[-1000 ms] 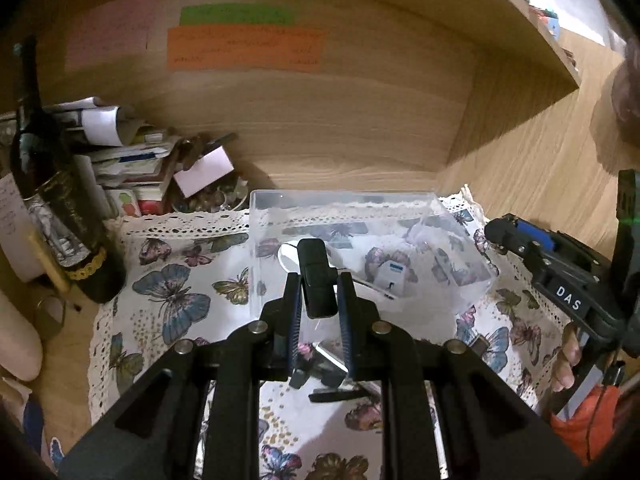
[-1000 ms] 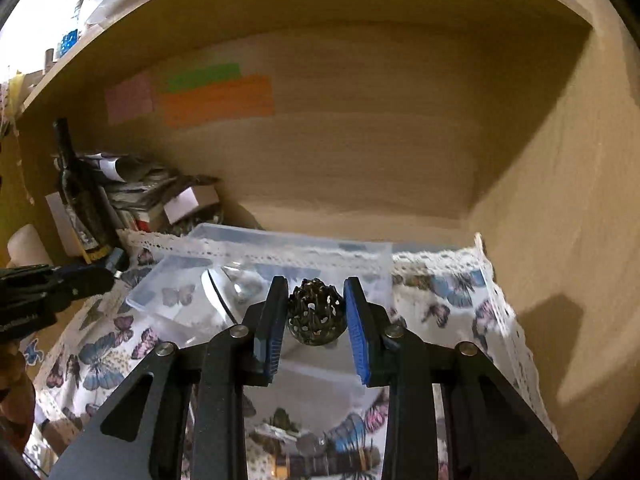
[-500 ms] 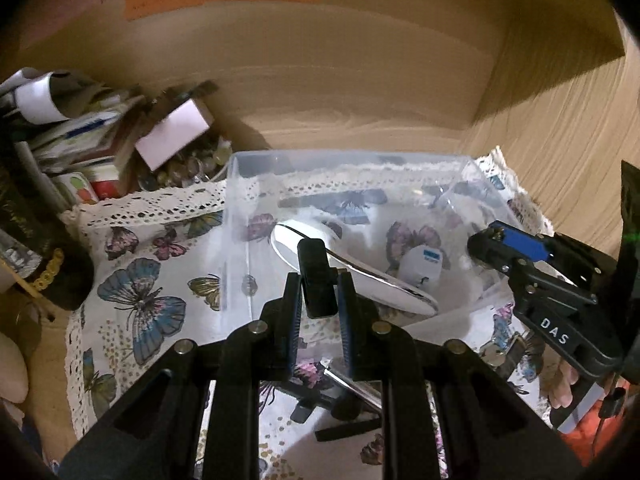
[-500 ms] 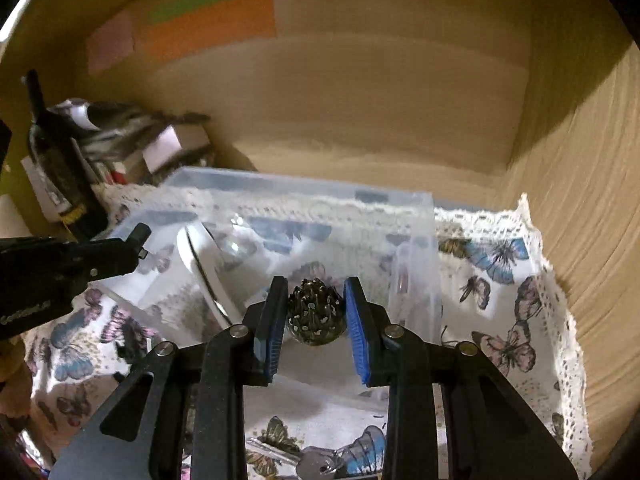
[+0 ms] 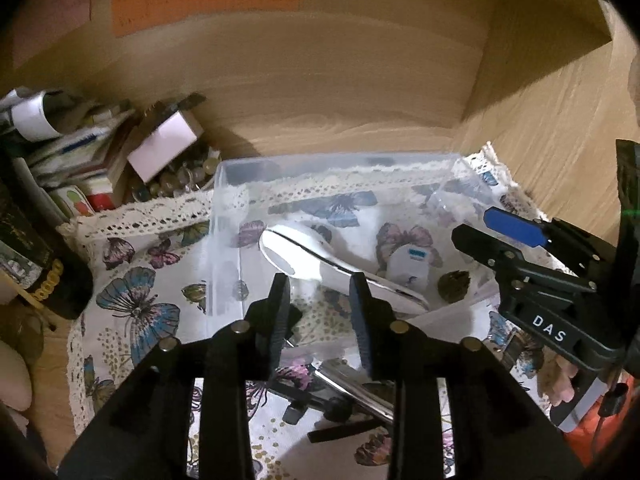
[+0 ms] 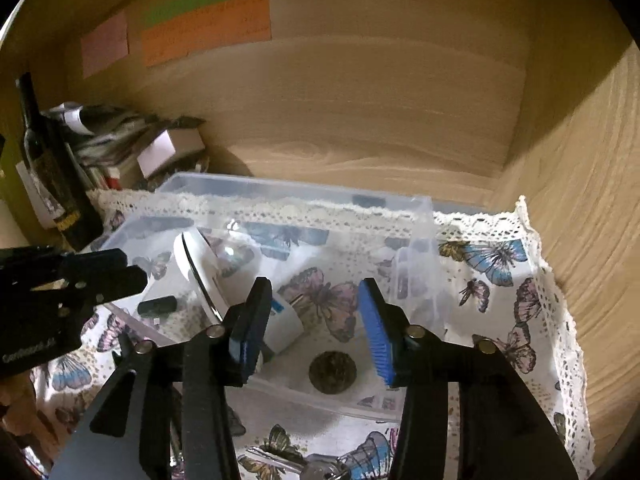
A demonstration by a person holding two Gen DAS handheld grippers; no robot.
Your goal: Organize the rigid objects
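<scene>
where both held items 0.5 s ago, left gripper (image 5: 320, 304) & right gripper (image 6: 312, 320) now gape, empty. clear bin (image 6: 296, 192) holds 4 things: brown ball (image 6: 332, 372), black stick (image 6: 157, 306), white tool (image 6: 200, 276), white-blue box (image 6: 282, 326). right gripper reads "das".

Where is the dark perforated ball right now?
Right wrist view: the ball lies inside the clear bin, by its near wall, below the open right gripper.
</scene>
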